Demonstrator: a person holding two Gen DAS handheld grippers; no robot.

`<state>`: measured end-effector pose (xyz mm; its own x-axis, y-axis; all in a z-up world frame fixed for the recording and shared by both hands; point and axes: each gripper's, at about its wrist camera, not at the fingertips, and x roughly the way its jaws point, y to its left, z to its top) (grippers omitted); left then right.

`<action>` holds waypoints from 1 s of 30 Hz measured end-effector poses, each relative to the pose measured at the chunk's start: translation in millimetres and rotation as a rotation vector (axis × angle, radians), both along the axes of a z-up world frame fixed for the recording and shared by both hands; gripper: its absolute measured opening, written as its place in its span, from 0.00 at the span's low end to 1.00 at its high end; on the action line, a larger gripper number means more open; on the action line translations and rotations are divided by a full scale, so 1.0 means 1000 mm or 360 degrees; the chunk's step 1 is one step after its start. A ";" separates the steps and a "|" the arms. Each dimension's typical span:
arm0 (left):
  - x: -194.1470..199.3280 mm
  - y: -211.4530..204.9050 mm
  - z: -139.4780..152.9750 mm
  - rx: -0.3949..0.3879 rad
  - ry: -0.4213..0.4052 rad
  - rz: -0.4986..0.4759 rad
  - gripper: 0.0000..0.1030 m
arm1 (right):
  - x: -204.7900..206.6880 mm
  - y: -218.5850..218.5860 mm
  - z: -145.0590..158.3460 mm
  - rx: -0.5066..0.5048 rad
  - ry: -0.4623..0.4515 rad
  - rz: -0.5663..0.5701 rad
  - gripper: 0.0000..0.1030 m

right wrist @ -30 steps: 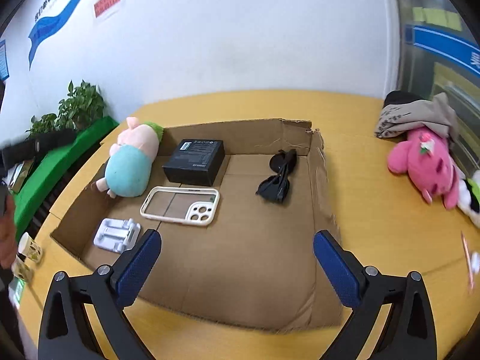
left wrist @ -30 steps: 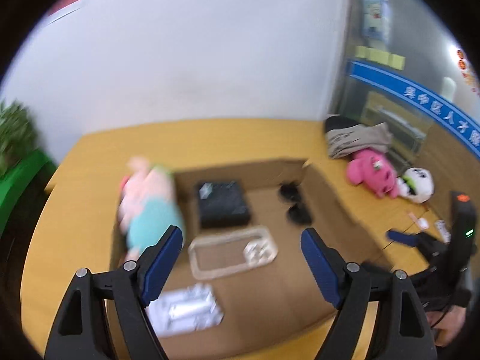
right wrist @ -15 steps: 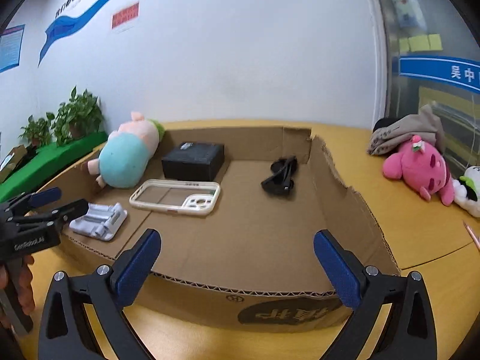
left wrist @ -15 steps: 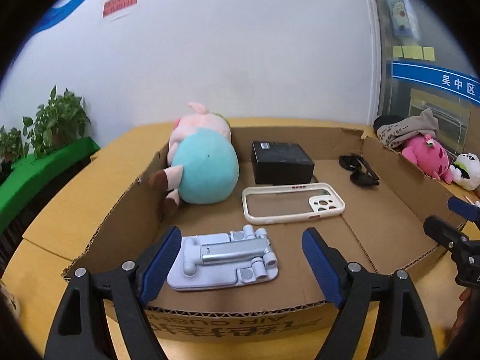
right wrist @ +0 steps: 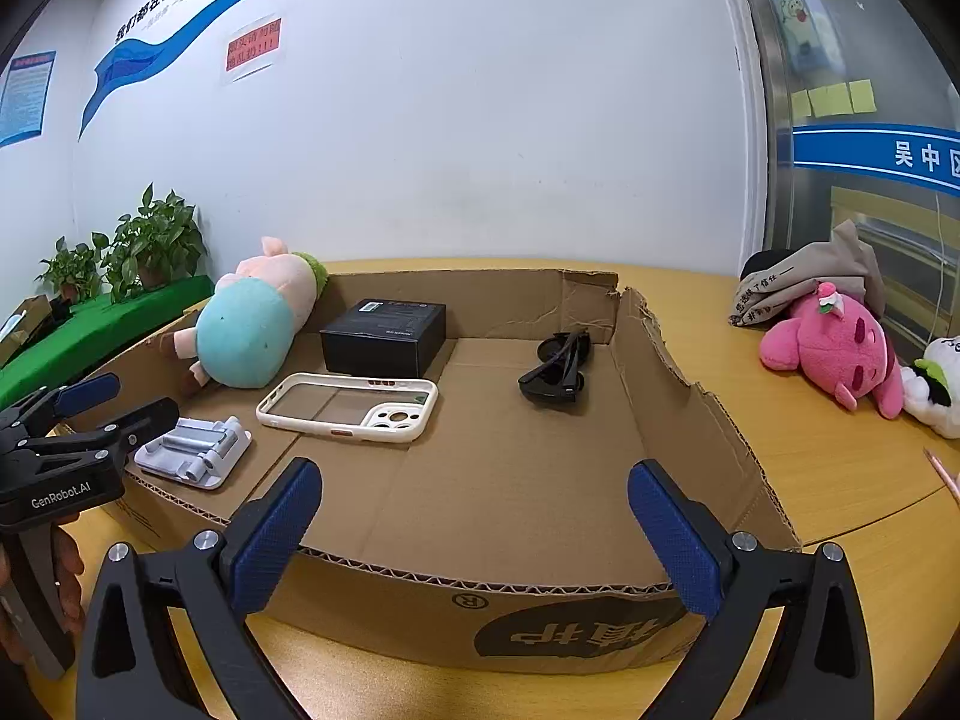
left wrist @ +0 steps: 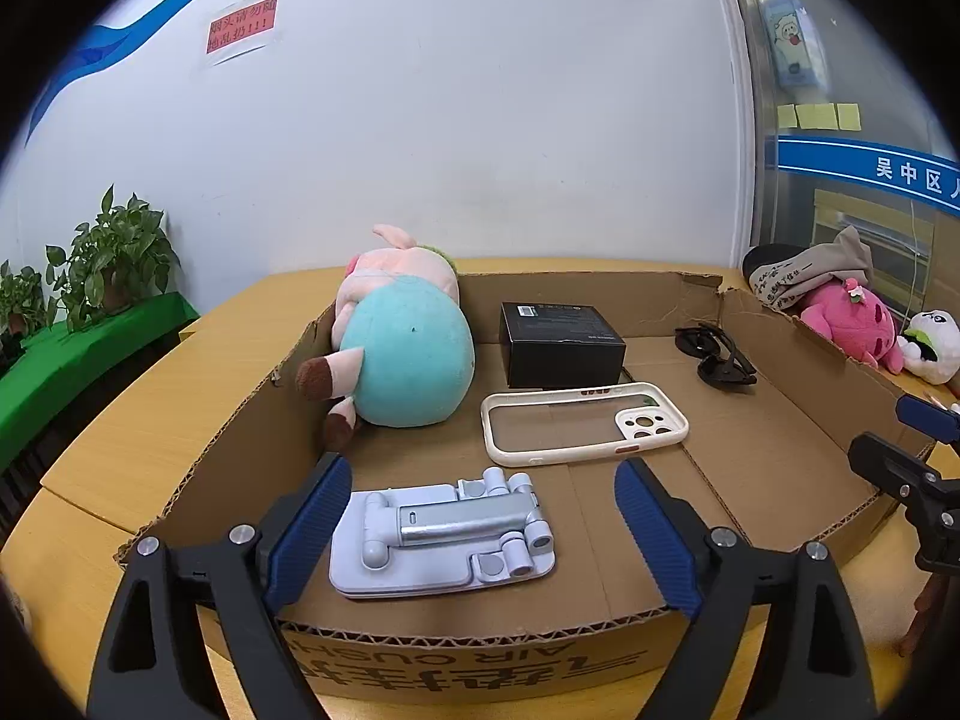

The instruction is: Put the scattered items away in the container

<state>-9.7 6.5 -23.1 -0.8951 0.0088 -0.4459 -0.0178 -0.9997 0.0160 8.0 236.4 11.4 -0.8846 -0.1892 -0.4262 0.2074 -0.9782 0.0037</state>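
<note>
- Cardboard box (left wrist: 780, 420) on counter (right wrist: 840, 468) holds phone stand (left wrist: 441, 531), phone case (left wrist: 582, 423), sunglasses (right wrist: 555, 369).
- Left hand-held gripper (left wrist: 480, 534) just widening, empty, at the stand; right hand-held gripper (right wrist: 474, 537) open, empty.

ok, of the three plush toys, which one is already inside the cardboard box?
The pink pig plush in the teal shirt, lying at the cardboard box's left wall. The pink plush and white plush still lie outside on the wooden table.

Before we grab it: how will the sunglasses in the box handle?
The sunglasses look folded, thin and probably light, so they should lift easily. Glossy plastic suggests they may slip in the pads. The lenses are likely fragile under a hard squeeze. They lie flat on the box floor, so rolling seems unlikely.
</note>
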 end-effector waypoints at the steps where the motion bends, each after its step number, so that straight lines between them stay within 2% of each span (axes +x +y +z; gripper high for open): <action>1: 0.000 0.000 0.000 -0.0001 0.0000 0.0002 0.87 | -0.001 0.000 0.000 -0.0002 -0.0001 0.0002 1.00; 30: -0.001 0.000 0.000 -0.0001 0.0002 0.0006 0.89 | 0.000 0.000 -0.001 -0.0002 0.0001 0.0000 1.00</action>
